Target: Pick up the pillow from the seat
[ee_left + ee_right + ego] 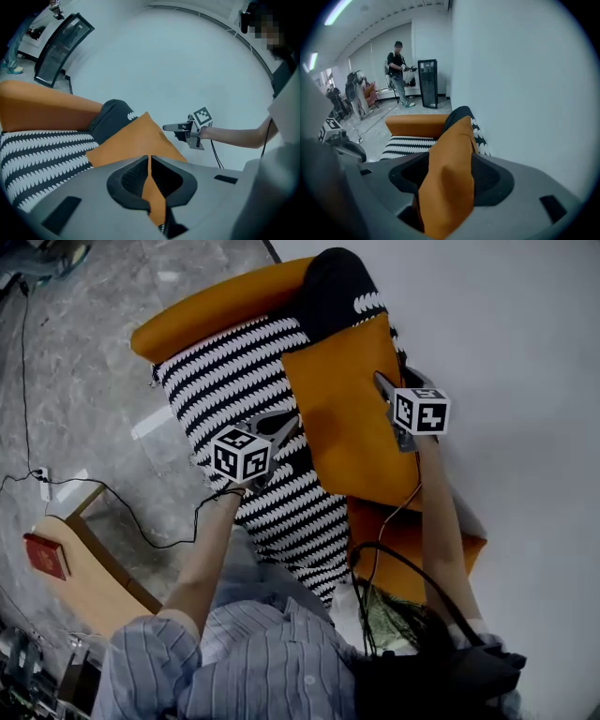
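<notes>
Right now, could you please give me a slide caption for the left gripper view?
Left claw pinching an edge of the orange pillow, with the black-and-white striped seat at left.

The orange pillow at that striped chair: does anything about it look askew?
Yes. The orange pillow is tilted over the striped seat rather than lying flat, one edge pinched by the left gripper, the other between the right gripper's open jaws.

On the right tool the jaws stand apart with the orange pillow between them, striped seat beyond.
</notes>
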The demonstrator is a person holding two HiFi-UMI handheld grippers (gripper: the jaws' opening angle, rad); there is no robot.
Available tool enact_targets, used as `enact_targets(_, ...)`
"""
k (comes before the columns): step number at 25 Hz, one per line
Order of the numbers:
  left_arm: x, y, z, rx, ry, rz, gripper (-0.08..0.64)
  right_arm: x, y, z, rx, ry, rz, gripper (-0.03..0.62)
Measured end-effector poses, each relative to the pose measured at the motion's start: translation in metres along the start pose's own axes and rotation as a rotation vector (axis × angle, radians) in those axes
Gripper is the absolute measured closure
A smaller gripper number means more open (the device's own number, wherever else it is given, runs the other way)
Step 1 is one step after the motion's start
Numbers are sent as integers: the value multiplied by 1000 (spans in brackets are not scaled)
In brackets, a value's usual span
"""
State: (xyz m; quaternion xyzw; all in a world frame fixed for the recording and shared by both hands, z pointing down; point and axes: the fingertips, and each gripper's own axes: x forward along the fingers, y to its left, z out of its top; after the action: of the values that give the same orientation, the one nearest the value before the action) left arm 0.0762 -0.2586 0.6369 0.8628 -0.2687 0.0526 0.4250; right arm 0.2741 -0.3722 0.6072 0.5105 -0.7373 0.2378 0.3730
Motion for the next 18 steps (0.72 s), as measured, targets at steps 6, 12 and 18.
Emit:
enact_targets(6,7,17,-7,-27,15,24,549,42,-24,-13,-66,176,-59,273)
enact_targets(12,10,30,-8,-42,19,59,549,57,-25,-17,34,246,20,273)
enact_targets(18,4,33,-14,-73,14,81,548,48,-14,-18,54,196,20,331)
